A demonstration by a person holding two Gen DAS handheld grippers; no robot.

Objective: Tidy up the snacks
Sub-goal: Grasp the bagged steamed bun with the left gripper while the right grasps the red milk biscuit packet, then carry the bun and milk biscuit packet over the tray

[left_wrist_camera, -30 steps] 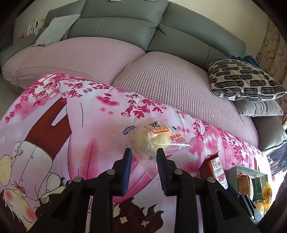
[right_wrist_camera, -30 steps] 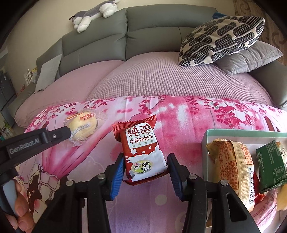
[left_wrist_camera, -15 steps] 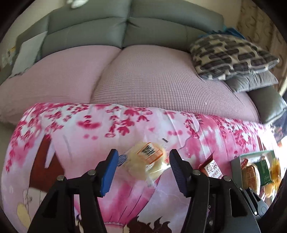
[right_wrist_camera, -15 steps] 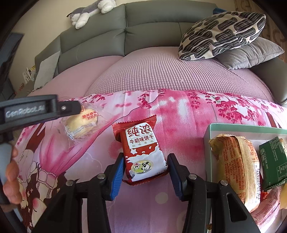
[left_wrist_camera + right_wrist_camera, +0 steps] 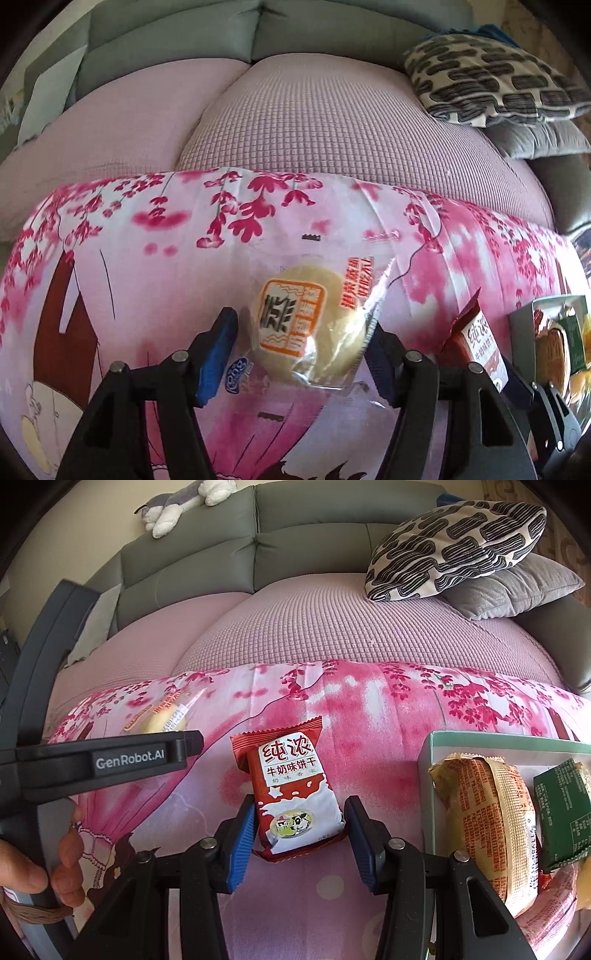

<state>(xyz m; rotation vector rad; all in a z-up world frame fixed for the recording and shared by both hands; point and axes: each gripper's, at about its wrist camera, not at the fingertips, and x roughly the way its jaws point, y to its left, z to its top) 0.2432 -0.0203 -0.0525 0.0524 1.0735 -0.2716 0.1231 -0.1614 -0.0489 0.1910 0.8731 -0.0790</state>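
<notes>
A round yellow cake in a clear wrapper lies on the pink cartoon blanket. My left gripper is open with its jaws on either side of the cake. A red and white milk biscuit packet lies flat on the blanket. My right gripper is open with its jaws on either side of the packet's near end. The cake also shows in the right wrist view, partly hidden behind the left gripper's body. The biscuit packet also shows in the left wrist view.
A pale green box at the right holds an orange packet, a dark green packet and other snacks. Behind the blanket is a grey sofa with pink seat covers, patterned and grey cushions and a plush toy.
My left gripper opened wide and moved forward, so the cake now lies between its jaws. My right gripper stayed open around the biscuit packet.
</notes>
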